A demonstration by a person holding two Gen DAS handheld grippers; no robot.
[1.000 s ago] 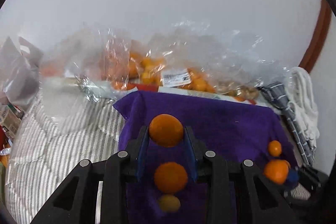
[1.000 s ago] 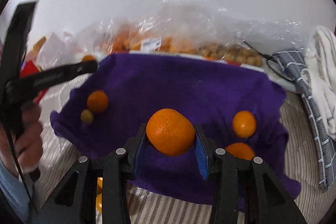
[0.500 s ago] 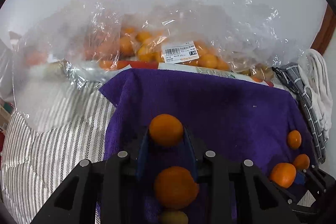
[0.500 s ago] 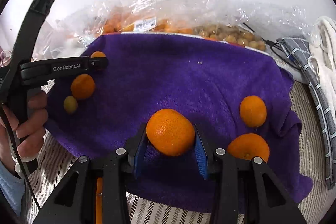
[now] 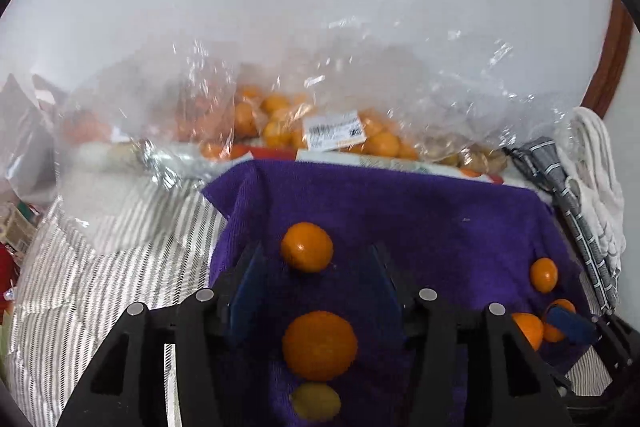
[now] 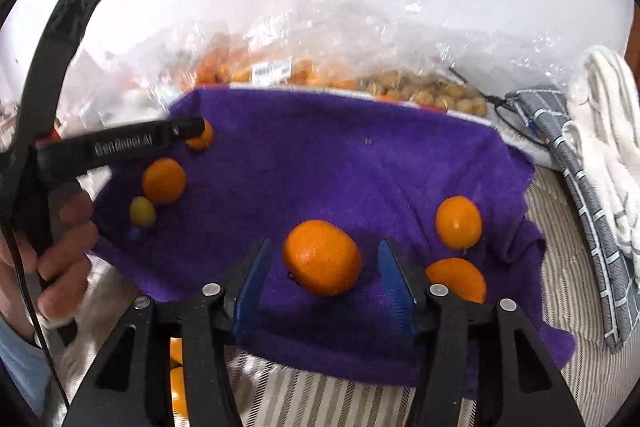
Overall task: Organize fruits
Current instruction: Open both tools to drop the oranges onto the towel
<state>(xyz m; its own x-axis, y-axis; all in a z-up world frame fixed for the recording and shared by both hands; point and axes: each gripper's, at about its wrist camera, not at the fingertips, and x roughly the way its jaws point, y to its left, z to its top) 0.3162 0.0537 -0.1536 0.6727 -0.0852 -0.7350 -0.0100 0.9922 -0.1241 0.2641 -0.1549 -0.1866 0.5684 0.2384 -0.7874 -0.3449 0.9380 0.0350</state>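
Note:
A purple towel (image 5: 420, 219) (image 6: 340, 167) lies on striped bedding. My left gripper (image 5: 316, 259) is open, and a small orange (image 5: 307, 247) lies on the towel between its fingers. A bigger orange (image 5: 319, 345) and a yellow kumquat (image 5: 315, 402) lie nearer to me in a line. My right gripper (image 6: 326, 259) is open around a large orange (image 6: 322, 258) lying free on the towel. Two oranges (image 6: 458, 222) (image 6: 460, 277) lie to its right. The left gripper's finger (image 6: 132, 143) shows at the towel's left, beside its three fruits.
Clear plastic bags of oranges (image 5: 280, 123) and pale round fruit (image 6: 432, 93) lie behind the towel. A grey checked cloth (image 6: 580, 195) and a white towel (image 6: 608, 131) lie at the right. Striped bedding (image 5: 100, 267) surrounds the purple towel.
Both grippers have opened and let go of their oranges, which now rest on the purple towel. Both grippers have drawn back slightly.

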